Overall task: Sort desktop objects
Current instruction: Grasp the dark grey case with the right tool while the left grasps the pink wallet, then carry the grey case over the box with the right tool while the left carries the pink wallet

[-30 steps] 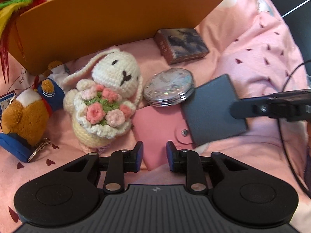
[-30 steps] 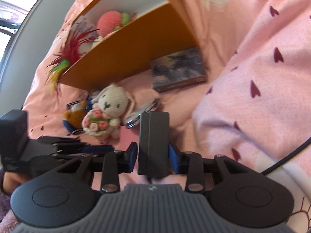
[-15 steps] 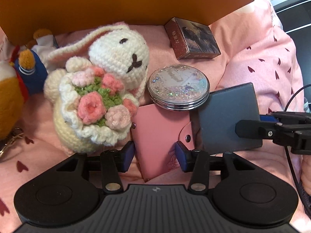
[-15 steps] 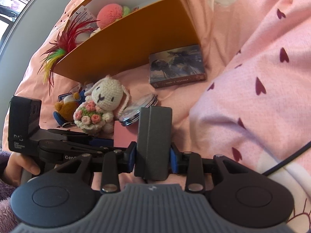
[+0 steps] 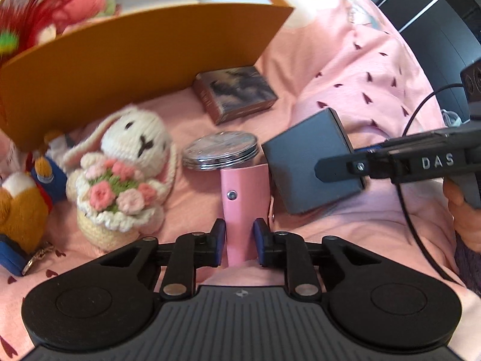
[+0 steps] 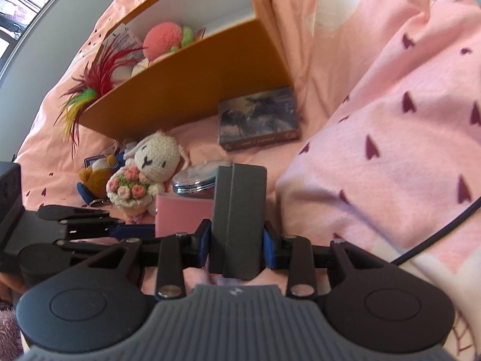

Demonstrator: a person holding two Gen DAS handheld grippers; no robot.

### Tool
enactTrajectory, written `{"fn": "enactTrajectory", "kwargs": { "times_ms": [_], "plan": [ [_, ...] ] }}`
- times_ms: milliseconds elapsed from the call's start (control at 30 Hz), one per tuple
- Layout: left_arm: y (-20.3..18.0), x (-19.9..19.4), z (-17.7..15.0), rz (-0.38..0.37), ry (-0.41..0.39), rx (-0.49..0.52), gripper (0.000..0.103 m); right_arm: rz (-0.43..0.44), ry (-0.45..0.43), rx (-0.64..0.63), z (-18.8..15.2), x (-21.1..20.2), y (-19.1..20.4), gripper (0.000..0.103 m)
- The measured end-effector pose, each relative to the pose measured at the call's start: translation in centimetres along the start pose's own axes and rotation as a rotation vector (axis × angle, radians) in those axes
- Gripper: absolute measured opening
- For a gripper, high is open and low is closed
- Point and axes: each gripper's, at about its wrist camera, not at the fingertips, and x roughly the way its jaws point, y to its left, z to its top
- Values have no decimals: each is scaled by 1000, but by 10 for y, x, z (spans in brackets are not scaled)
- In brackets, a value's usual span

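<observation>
- I am closing my left gripper (image 5: 237, 245) on the pink wallet (image 5: 243, 201); the wallet is standing up between the pads, and a sliver of gap is showing on each side, so the pinch is not yet firm.
- The wallet is sitting just in front of the round mirror (image 5: 221, 149), its far edge touching or nearly touching the mirror's rim.
- My right gripper (image 6: 236, 242) is pinching the grey case (image 6: 237, 210) on both flat sides and holding it just right of the mirror.
- The bunny (image 5: 126, 174) is sitting just left of the mirror, and the card box (image 5: 236, 91) is lying beyond the mirror, against the orange box (image 5: 135, 60).
- The orange box, already holding plush toys, is standing behind the mirror, and I am judging it the sorting target.
- Risks I am weighing: the wallet is thin and smooth, so a loose pinch could let it slide out or twist as I lift.
- The soft pink bedding (image 5: 360, 84) gives no firm backing, so the wallet could tip over.
- The case is hanging close beside the wallet, so my two grippers could collide on the way to the orange box.
</observation>
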Motion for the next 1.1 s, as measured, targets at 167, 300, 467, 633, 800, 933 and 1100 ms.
{"fn": "enactTrajectory", "kwargs": {
  "times_ms": [167, 300, 467, 633, 800, 933, 1100],
  "plan": [
    [-11, 0, 8, 5, -12, 24, 23, -29, -28, -6, 2, -9, -2, 37],
    [-12, 8, 13, 18, 0, 14, 23, -26, -25, 2, 2, -7, -5, 37],
    [-8, 14, 14, 24, 14, 6, 23, -24, -24, 15, 1, -1, -9, 37],
    [-9, 6, 11, 27, -17, 15, 21, -16, -36, 21, 1, -2, -8, 37],
    [-8, -12, 11, 34, -71, 8, 19, -9, -80, 2, 3, -17, -3, 36],
    [-5, -33, 15, 34, -122, -17, 18, -6, -122, -17, 11, -29, 1, 36],
    [-3, -63, 26, 52, -203, -34, 17, -4, -156, -60, 26, -37, 12, 36]
  ]
}}
